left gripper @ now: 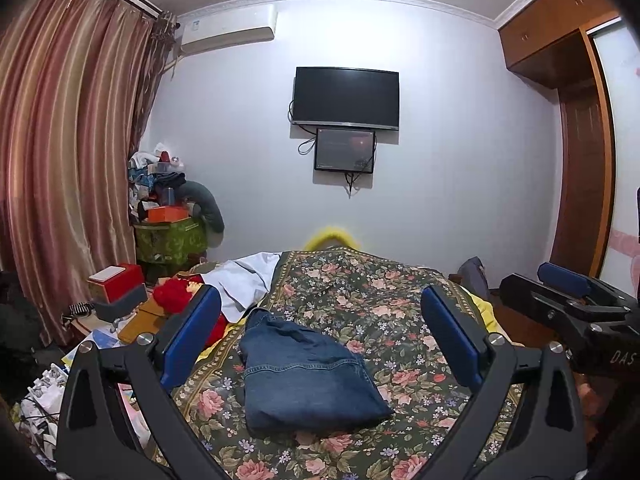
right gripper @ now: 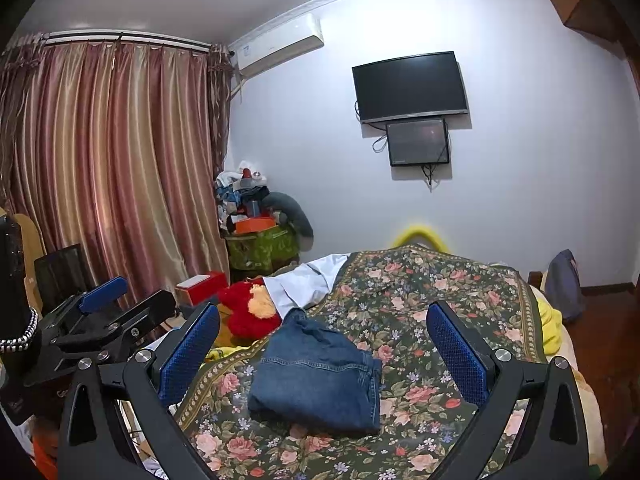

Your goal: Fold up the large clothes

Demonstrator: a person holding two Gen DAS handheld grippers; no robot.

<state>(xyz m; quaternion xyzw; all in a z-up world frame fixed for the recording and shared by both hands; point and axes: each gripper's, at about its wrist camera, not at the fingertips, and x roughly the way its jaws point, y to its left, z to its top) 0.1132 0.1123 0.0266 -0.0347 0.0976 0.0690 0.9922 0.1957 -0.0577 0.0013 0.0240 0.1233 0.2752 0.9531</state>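
My left hand-held gripper (left gripper: 320, 336) and right hand-held gripper (right gripper: 322, 344) are both spread apart, holding nothing, above folded jeans (left gripper: 308, 376) at frame centre on the bed (left gripper: 400, 292).

A bed covered by a dark floral blanket (left gripper: 372, 292) filled the lower middle of both wrist views. Folded blue jeans (left gripper: 308, 376) lay on the blanket near its centre. Towards eleven o'clock from them a white cloth (left gripper: 244, 280) rested at the blanket's far edge, with a red plush toy (right gripper: 250, 312) beside it at ten o'clock.
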